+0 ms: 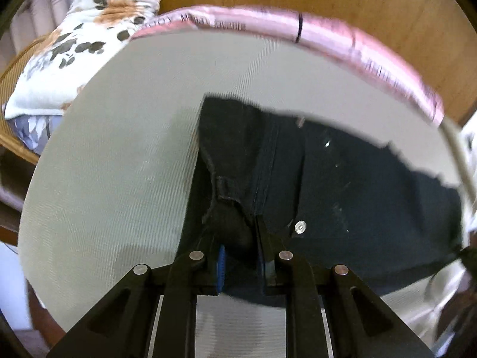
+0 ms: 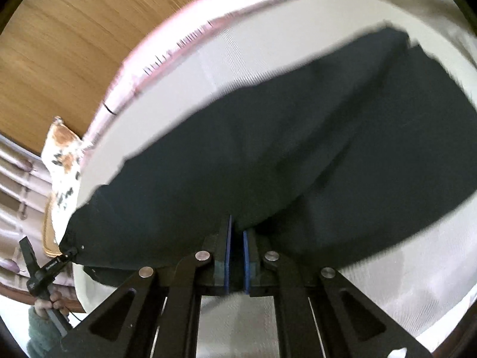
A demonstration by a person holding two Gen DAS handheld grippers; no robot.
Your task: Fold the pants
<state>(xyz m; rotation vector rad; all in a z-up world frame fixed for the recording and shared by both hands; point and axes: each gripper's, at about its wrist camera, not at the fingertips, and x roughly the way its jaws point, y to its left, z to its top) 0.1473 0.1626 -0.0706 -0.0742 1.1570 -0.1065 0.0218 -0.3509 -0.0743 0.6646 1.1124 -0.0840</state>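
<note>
While both tongs grip the garment, the dark pants [image 1: 342,185] lie spread across a pale ribbed bed sheet [image 1: 119,149], with the sheet's pink satin border [image 1: 342,35] beyond them on the far side. The left tongs [image 1: 238,256] are closed narrow on a bunched fold of the waistband, just beside the belt loop [image 1: 222,186] and the metal rivet [image 1: 300,227]. The right tongs [image 2: 237,238] are nearly closed on the near edge of a leg, whose cloth rises from the sheet at that point. A floral pillow [image 1: 89,29] rests beyond the sheet's corner, away from the pants. Judged from its seams and firm creases, the fabric is a heavy, limp denim: it should drape without slipping, and is best taken at thick seams or waistband.
</note>
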